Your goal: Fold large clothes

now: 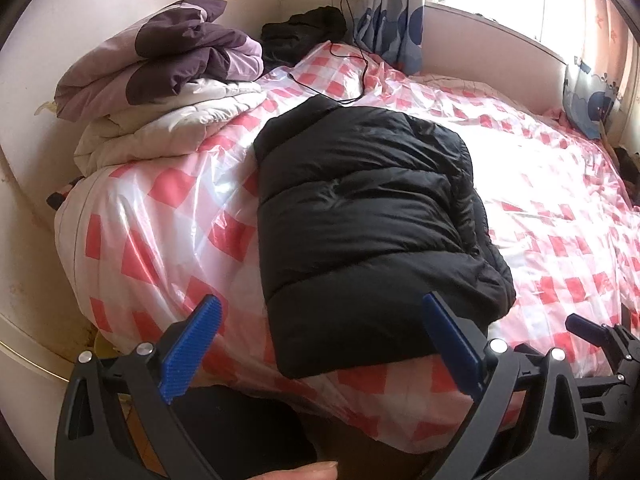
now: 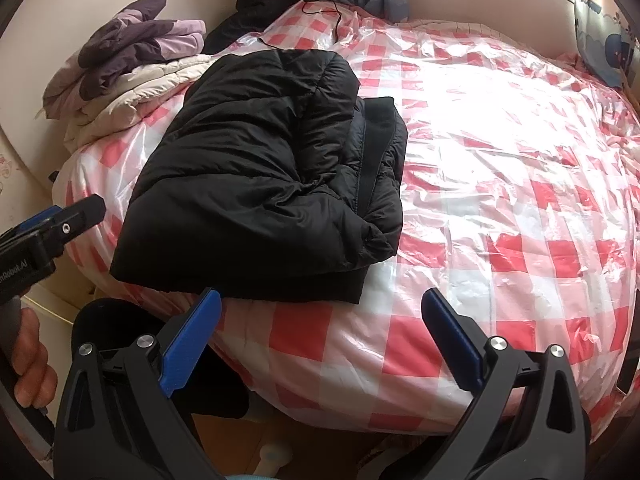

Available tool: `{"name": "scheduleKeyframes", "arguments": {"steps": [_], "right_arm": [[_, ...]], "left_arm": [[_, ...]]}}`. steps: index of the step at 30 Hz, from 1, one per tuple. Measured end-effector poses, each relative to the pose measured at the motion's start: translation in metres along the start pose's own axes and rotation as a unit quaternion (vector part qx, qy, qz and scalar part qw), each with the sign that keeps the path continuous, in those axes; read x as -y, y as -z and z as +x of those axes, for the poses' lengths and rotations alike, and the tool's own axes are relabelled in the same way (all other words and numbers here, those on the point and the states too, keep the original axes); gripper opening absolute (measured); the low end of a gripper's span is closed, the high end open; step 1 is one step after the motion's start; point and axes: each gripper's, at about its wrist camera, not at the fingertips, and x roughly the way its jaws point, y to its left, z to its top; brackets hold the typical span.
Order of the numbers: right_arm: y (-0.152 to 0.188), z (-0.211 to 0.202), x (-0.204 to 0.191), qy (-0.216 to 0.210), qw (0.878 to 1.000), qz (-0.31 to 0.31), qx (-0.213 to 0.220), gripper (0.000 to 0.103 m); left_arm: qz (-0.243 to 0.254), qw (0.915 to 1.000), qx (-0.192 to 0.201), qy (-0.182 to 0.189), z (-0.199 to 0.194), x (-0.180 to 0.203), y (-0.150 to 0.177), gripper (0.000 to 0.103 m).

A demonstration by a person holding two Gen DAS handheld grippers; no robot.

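A black puffer jacket (image 1: 360,220) (image 2: 264,172) lies folded into a long bundle on the bed, its hem reaching the near edge. The folded-in layers and a sleeve show along its right side. My left gripper (image 1: 320,312) is open just short of the hem, its blue pads (image 1: 192,352) holding nothing. My right gripper (image 2: 322,304) is also open and empty, hovering over the bed edge to the right of the jacket's near corner. Each gripper shows at the edge of the other's view: the right gripper (image 1: 596,334) and the left gripper (image 2: 64,216), with a hand on its handle.
The bed (image 2: 500,208) wears a crinkly red-and-white checked plastic cover. Folded purple and white quilts (image 1: 160,80) are stacked at the far left. A dark garment (image 1: 304,28) and a black cable (image 1: 360,72) lie near the wall. Blue curtain (image 1: 392,20) and cushion (image 1: 592,100) are behind.
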Motion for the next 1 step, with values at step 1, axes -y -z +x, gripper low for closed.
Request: {"name": "scheduleKeyframes", "arguments": {"steps": [1], "right_arm": [[0.0005, -0.0018, -0.0004, 0.0, 1.0, 0.0, 0.001, 0.097]], "left_arm": [[0.001, 1.0, 0.001, -0.001, -0.0008, 0.0006, 0.0005, 0.096]]}}
